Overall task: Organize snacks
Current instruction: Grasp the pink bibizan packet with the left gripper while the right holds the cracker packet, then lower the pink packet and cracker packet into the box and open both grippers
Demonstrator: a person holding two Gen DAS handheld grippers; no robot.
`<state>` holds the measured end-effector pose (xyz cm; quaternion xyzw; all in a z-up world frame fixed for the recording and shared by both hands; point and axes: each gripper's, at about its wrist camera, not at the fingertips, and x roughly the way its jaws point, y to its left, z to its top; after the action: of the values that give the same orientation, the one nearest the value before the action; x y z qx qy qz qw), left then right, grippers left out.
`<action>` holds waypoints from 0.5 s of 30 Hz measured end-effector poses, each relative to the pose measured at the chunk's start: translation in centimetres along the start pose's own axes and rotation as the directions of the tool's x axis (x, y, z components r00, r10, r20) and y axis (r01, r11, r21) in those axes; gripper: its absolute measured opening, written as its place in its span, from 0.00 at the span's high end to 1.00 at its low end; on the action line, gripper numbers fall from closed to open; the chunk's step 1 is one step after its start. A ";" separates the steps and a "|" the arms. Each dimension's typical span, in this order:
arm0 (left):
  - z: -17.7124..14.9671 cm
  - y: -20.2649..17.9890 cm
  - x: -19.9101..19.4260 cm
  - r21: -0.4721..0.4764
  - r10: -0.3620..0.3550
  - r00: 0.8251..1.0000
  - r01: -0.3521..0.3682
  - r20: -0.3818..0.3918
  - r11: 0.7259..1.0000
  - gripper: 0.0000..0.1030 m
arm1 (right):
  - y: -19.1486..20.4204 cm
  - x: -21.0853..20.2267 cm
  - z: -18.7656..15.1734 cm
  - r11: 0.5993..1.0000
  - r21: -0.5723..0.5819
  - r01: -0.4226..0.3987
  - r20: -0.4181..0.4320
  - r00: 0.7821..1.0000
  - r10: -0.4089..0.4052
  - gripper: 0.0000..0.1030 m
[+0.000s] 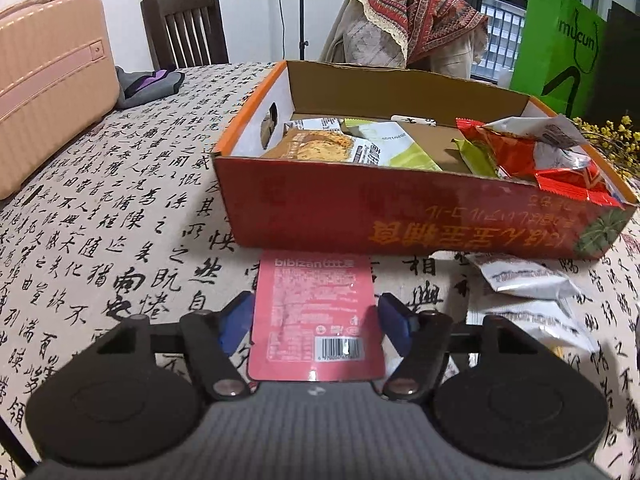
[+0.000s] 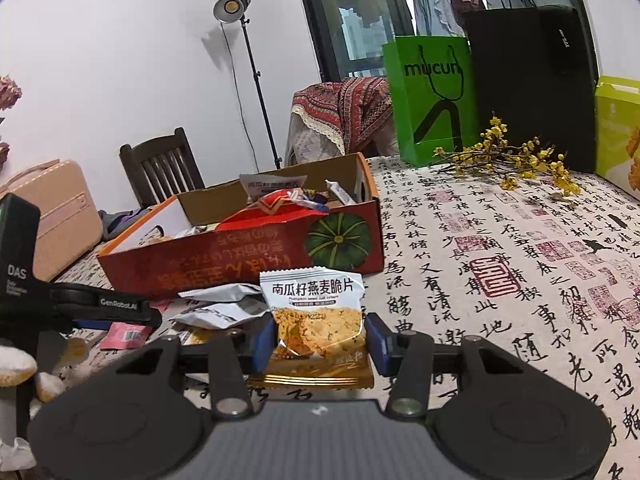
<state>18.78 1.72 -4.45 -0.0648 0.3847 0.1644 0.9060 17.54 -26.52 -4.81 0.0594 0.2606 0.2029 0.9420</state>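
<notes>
Two grippers, each on a packet. Left gripper (image 1: 316,322) spread wide, blue pads barely flanking pink packet (image 1: 316,316) flat on tablecloth (image 1: 120,220), long axis toward cardboard box (image 1: 400,216), just short of its wall. Right gripper (image 2: 320,344) pinches oat-crisp packet (image 2: 318,320) upright; silver packets (image 2: 224,308) beside.

Evenly lit, soft indoor light; studio lamp (image 2: 232,6) at 11 o'clock. Strong fisheye bending and dark vignette at corners. Slight softness throughout.
</notes>
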 end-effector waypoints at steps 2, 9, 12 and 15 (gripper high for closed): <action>-0.3 0.2 -0.3 0.014 -0.009 1.000 0.009 0.007 1.000 0.33 | 0.2 0.0 0.0 1.000 -0.005 -0.002 -0.001 1.000 0.002 0.54; -0.9 1.1 -1.0 0.020 -0.038 0.999 0.038 0.018 0.999 0.33 | 1.0 0.0 0.0 1.000 -0.023 -0.012 -0.001 1.000 0.012 0.54; -1.3 1.6 -1.5 0.020 -0.051 0.998 0.050 0.030 0.999 0.33 | 1.2 0.1 0.0 1.000 -0.027 -0.015 -0.003 1.000 0.015 0.54; -1.4 1.9 -2.3 0.019 -0.065 0.997 0.064 0.050 0.998 0.33 | 1.4 0.1 0.1 0.999 -0.035 -0.012 -0.003 1.000 0.011 0.54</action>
<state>15.70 2.64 -3.77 -0.0650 0.3609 0.1333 0.9208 17.16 -25.17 -4.45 0.0443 0.2580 0.2128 0.9414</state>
